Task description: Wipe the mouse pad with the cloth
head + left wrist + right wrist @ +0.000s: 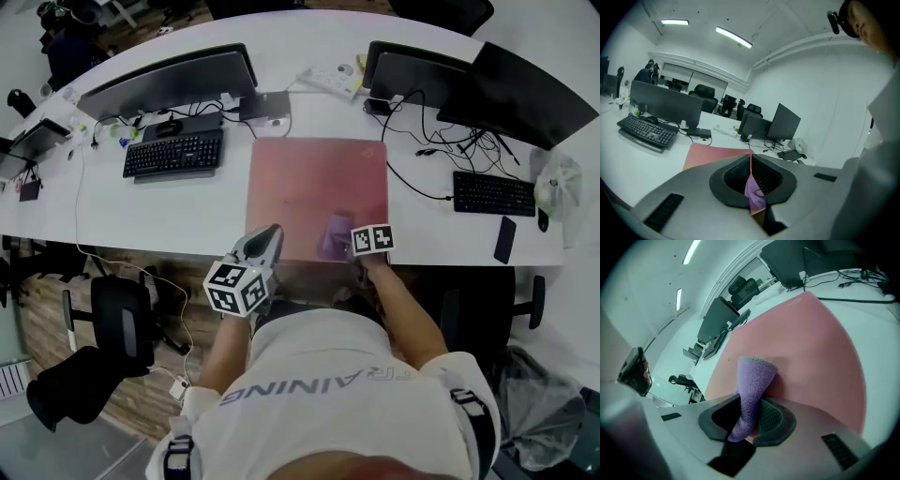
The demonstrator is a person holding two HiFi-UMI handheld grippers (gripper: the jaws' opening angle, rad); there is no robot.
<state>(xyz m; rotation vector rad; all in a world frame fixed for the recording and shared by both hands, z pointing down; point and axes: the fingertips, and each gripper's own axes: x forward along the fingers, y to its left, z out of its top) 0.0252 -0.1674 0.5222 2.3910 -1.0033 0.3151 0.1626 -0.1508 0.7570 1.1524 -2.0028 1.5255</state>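
Right tongs [345, 246] clamped on the purple cloth [335, 234]. The cloth stands bunched on the red mouse pad [317, 178], close to the pad's near edge. Left tongs [270, 234] pressed together, nothing held, at the pad's near-left corner. Pad lies flat on the white surface [187, 211].

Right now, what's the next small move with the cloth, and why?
Probably lower the right hand-held gripper and push the purple cloth forward across the mouse pad. The cloth is already pinched in its jaws, its free end sits over the pad's near edge, and most of the pad lies ahead.
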